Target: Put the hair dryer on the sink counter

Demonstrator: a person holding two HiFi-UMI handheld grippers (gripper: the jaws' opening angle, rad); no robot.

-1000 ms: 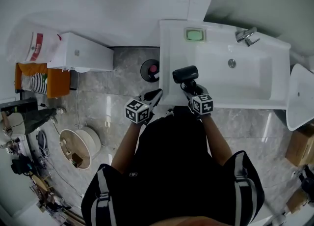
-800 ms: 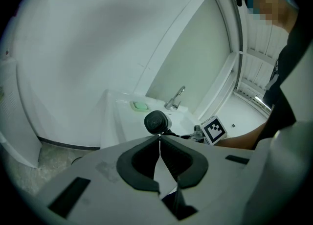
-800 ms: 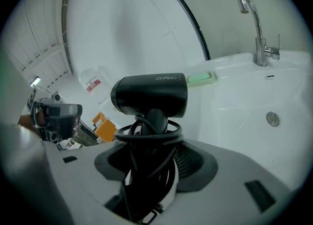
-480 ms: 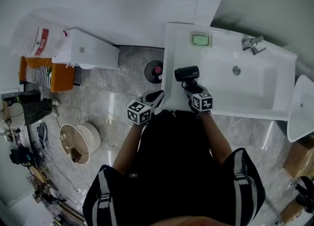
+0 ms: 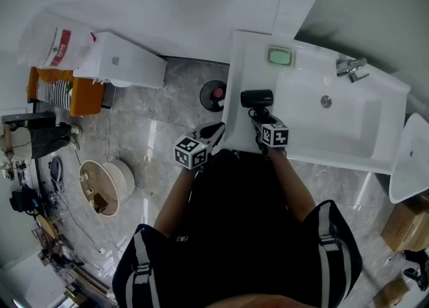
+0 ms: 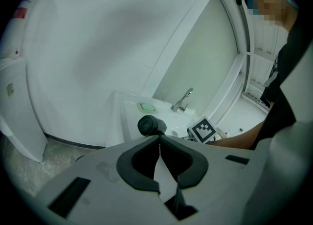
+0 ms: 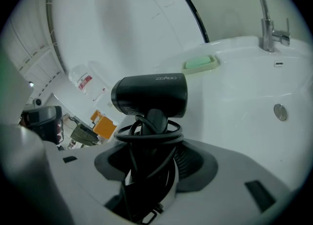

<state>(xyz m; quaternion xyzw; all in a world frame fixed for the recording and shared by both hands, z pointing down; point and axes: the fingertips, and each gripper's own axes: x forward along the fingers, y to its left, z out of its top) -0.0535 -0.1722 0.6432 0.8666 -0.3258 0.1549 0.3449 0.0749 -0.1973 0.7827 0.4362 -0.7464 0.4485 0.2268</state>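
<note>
So, the hair dryer (image 7: 151, 94) is held up by its handle in the right claw (image 7: 149, 165), whose jaws stand fairly wide and are clamped on the handle and the cord (image 7: 146, 133) wound round it. Its stubby barrel runs side to side across the head view, with the handle coming back toward the person, so the long axis of the body lies roughly parallel to the near edge of the table (image 5: 241, 65). One round end faces the left side, but I can't tell if that's the nozzle or the intake. It sits over the left ledge of the table, just beside the basin (image 5: 335, 122), and I honestly can't tell whether it's touching the surface. Count-wise: one dryer, two claws, one green soap dish (image 5: 280, 55), one faucet (image 5: 351, 67), one drain (image 5: 326, 101). The dryer is matte black, short and chunky, with small pale lettering on its side and a few loops of black cord at the neck. The left claw (image 6: 159, 143) hangs off the table's left edge with its tips pressed together and nothing in it.
</note>
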